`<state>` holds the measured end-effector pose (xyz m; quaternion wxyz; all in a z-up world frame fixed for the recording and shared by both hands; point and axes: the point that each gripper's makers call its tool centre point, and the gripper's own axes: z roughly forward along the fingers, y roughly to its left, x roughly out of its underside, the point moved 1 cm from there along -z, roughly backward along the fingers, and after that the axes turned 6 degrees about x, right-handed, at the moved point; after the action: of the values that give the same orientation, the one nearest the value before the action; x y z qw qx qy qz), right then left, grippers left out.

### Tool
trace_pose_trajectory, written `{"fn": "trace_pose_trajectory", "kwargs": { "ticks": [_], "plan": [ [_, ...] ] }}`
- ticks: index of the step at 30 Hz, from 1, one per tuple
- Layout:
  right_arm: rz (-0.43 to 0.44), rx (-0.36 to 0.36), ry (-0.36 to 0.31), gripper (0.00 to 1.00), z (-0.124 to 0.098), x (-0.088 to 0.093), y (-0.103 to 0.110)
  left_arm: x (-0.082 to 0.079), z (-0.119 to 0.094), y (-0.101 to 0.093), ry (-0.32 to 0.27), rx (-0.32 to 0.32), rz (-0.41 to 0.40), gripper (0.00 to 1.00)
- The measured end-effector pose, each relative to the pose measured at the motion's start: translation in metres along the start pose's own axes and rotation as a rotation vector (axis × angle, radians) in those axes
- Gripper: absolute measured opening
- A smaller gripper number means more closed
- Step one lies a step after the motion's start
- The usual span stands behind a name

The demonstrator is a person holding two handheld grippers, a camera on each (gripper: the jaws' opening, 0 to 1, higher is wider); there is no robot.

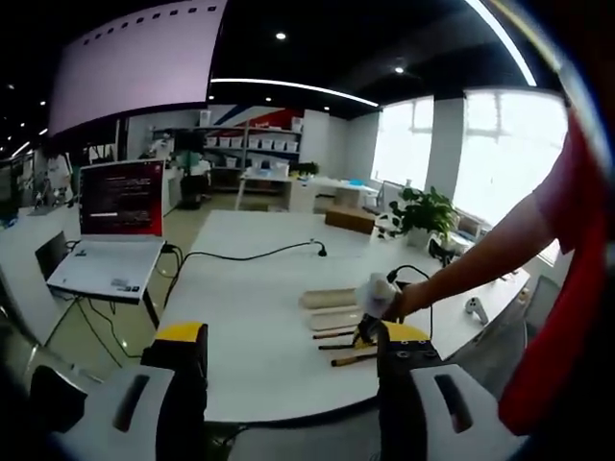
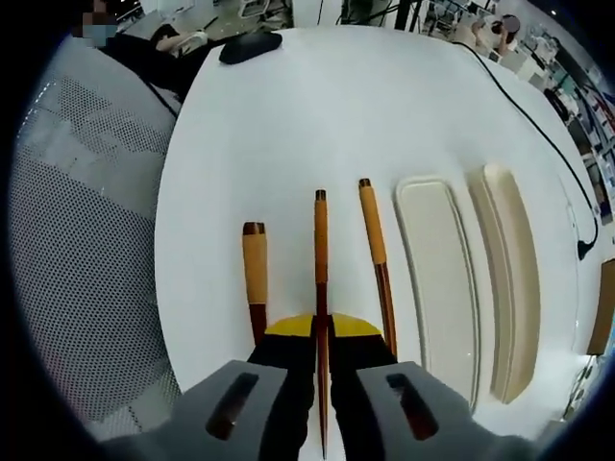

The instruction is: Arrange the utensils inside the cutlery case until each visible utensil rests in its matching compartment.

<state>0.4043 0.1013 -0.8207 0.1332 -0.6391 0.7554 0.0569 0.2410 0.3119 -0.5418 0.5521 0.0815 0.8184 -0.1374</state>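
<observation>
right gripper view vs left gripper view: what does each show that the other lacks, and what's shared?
Right gripper view: the right gripper closed on the middle utensil, with two wooden-handled utensils either side, a dark object at the table's far end.

Left gripper view: the left gripper open over the table, a laptop, a black cable, a potted plant.

Both: the cutlery case, the utensils, the white table.

I see my left gripper (image 1: pixel 288 384) at the frame's bottom, jaws wide apart. My right gripper (image 2: pixel 322 370) has jaws nearly together at bottom centre. In the left gripper view my bare right arm (image 1: pixel 490 252) crosses from the right edge.
</observation>
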Motion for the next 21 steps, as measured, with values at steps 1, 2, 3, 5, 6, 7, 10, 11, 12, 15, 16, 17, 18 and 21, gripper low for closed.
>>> {"fn": "trace_pose_trajectory", "kwargs": {
  "ticks": [1,2,3,5,6,7,10,11,12,15,16,17,18,21],
  "plan": [
    [0.004,0.0,0.007,0.01,0.0004,-0.0002,-0.0002,0.0011,-0.0001,-0.0001,0.003,0.0,0.0,0.73],
    [0.012,0.003,0.017,0.01,0.0007,-0.0003,-0.0001,0.002,-0.0002,0.0001,0.006,-0.001,0.001,0.73],
    [0.01,0.003,0.028,0.01,0.001,-0.0007,0.0001,0.003,-0.0005,0.0003,0.008,-0.002,0.0,0.73],
    [-0.001,-0.001,0.034,0.01,0.0,-0.0001,0.0011,0.0039,-0.0013,0.0004,0.009,-0.002,-0.003,0.73],
    [-0.009,-0.003,0.037,0.01,0.0,0.0001,0.001,0.0041,-0.0015,0.0004,0.009,-0.002,-0.003,0.73],
    [-0.031,-0.011,0.038,0.01,0.0002,0.0,0.0008,0.0045,-0.0019,0.0007,0.011,-0.003,-0.001,0.73],
    [0.002,-0.022,0.053,0.01,0.0018,-0.0004,-0.0016,0.0049,-0.0022,0.0015,0.013,-0.006,-0.001,0.72],
    [0.009,-0.02,0.058,0.01,0.0024,-0.0005,-0.002,0.0047,-0.0023,0.0015,0.013,-0.006,0.001,0.72],
    [0.003,-0.019,0.061,0.01,0.0024,-0.0005,-0.0016,0.0042,-0.0025,0.0017,0.011,-0.007,0.004,0.72],
    [-0.043,-0.017,0.064,0.0,0.0012,-0.0007,0.0008,0.004,-0.0026,0.0017,0.009,-0.008,0.003,0.72],
    [-0.058,-0.02,0.063,0.0,0.0023,-0.0005,-0.0004,0.0043,-0.0025,0.0017,0.01,-0.008,0.004,0.72],
    [-0.057,-0.02,0.063,0.0,0.0027,-0.0004,-0.0008,0.0045,-0.0025,0.0017,0.011,-0.008,0.005,0.72],
    [-0.059,-0.021,0.066,0.0,0.0025,-0.0004,-0.0005,0.0046,-0.0023,0.0015,0.013,-0.007,0.009,0.72],
    [-0.058,-0.023,0.075,0.0,0.0025,-0.0006,-0.0004,0.0035,-0.0021,0.001,0.014,-0.005,0.015,0.71]
  ]
}}
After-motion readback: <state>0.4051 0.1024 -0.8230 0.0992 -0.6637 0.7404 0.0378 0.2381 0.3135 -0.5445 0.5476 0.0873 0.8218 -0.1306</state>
